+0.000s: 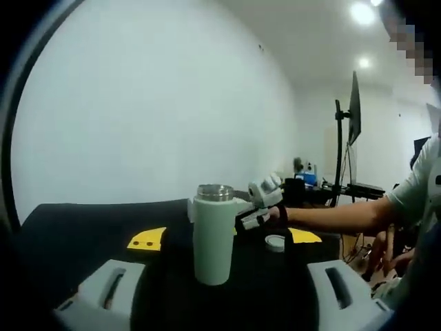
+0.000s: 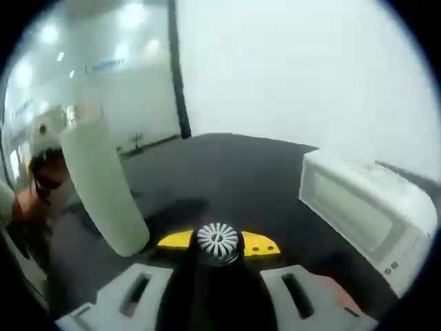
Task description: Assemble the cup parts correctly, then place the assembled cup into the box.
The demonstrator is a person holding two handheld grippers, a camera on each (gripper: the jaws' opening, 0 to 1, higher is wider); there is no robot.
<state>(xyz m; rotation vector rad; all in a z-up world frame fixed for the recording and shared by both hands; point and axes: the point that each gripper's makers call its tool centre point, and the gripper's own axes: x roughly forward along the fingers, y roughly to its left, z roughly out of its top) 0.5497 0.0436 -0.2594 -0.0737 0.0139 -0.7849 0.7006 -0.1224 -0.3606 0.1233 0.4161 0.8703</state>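
Left gripper view first: your left gripper (image 1: 219, 303) rises from the bottom edge with its two pale jaws spread wide and nothing between them. Just past them, at about 12 o'clock from the gap, the pale green cup body (image 1: 213, 234) stands upright on the black table (image 1: 62, 238), its metal mouth open at the top. Beyond the cup, toward 1 o'clock, your right gripper (image 1: 256, 207) reaches in from the right on a bare forearm (image 1: 337, 216), held level above the table and close beside the cup's upper part — whether it touches, you cannot tell from here. A small round white lid (image 1: 275, 242) lies on the table at 2 o'clock from the cup. Two yellow markers lie flat, one (image 1: 147, 239) at 10 o'clock, the other (image 1: 305, 236) at 2 o'clock past the lid. Farther off stand a monitor on a stand (image 1: 353, 117) and a white wall.

Right gripper view: your right gripper (image 2: 219, 289) also has its jaws set well apart, empty. Just ahead of them a round white ribbed cap (image 2: 218, 239) sits on a yellow marker (image 2: 258, 243). The cup body (image 2: 103, 186) leans in the picture at 10 o'clock. At 3 o'clock sits the white box (image 2: 365, 207) — well apart from the cup.
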